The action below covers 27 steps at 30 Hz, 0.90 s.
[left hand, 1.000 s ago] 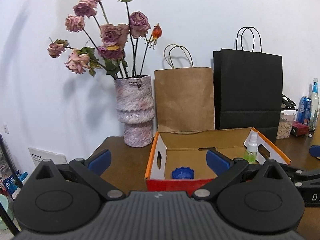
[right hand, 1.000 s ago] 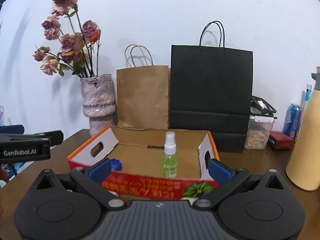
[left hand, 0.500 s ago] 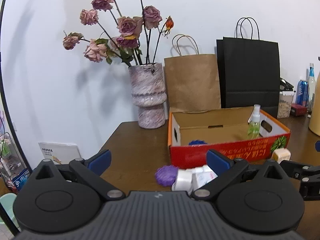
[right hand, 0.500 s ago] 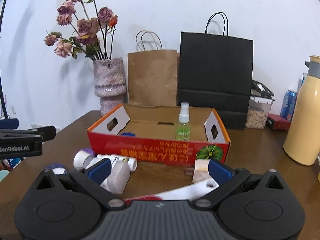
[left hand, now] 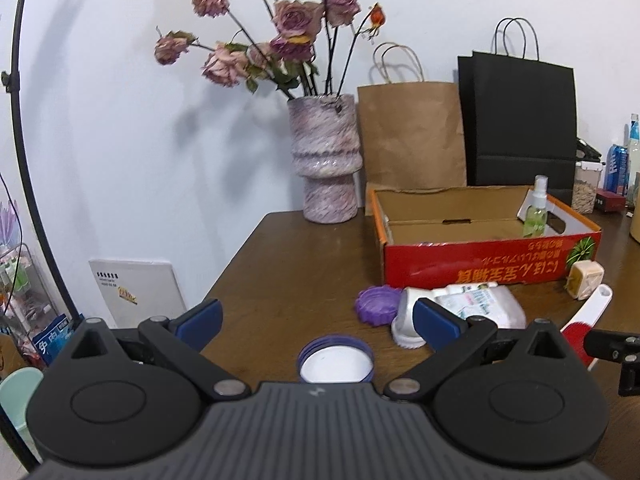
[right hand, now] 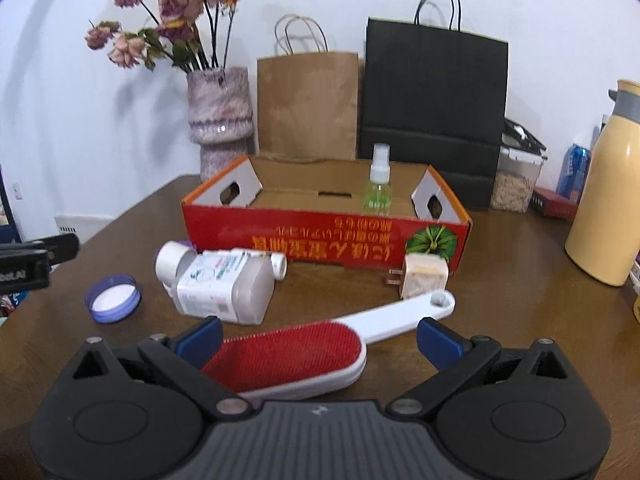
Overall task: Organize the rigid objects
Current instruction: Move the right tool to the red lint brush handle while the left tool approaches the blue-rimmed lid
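Bottle (right hand: 224, 286), brush (right hand: 304, 350) before box (right hand: 324, 240)

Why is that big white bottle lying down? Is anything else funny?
The white bottle lies tipped on its side in front of the red box. A loose blue-rimmed lid sits upside down beside it, on no container.

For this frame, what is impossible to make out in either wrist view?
- Box floor: front wall hides it in both views.
- Lint brush near end: right wrist view, gripper body covers it.
- White bottle label: blurred.
- Purple lid: right wrist view, mostly behind the bottle.
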### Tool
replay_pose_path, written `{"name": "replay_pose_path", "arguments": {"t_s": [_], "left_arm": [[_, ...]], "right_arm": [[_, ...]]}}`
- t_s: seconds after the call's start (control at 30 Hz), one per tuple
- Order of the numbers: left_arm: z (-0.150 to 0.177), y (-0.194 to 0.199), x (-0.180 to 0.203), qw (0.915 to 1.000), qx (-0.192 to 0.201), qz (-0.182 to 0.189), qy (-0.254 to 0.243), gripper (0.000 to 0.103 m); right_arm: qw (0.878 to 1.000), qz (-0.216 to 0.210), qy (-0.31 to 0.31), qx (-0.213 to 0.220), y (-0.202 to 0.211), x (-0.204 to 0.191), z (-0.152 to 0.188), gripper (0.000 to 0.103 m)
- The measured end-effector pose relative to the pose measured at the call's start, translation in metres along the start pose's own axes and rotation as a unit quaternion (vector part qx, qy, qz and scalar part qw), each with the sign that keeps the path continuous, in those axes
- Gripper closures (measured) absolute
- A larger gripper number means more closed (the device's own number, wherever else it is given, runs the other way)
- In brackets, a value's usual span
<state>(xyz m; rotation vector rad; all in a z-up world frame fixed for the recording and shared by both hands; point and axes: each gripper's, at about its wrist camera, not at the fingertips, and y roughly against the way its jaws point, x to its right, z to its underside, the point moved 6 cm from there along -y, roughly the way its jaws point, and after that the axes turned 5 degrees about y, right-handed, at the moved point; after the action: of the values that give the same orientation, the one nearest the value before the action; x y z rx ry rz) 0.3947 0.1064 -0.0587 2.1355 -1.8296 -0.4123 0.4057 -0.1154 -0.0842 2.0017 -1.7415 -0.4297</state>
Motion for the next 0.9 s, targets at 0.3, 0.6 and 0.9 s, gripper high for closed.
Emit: {"name": "replay_pose_path", "arguments": {"t_s": [0.3, 0.6, 0.9], "left_arm": [[0.011, -0.012, -0.02, 0.9998, -0.015, -0.009, 0.011, 0.0], [0.019, -0.019, -0.025, 0.9993, -0.029, -0.02, 0.016, 0.0], [0.021, -0.023, -0.029, 0.9988, -0.035, -0.025, 0.024, 0.0]], "right_arm": [[0.999, 0.014, -0.031, -0.039, -0.029, -0.008, 0.004, 0.0], [0.992, 0.082, -0.06, -0.075, -0.07, -0.007, 0.001, 0.0], [0.992, 0.075, -0.031, -0.092, -0.063, -0.002, 0.016, 0.001]]}}
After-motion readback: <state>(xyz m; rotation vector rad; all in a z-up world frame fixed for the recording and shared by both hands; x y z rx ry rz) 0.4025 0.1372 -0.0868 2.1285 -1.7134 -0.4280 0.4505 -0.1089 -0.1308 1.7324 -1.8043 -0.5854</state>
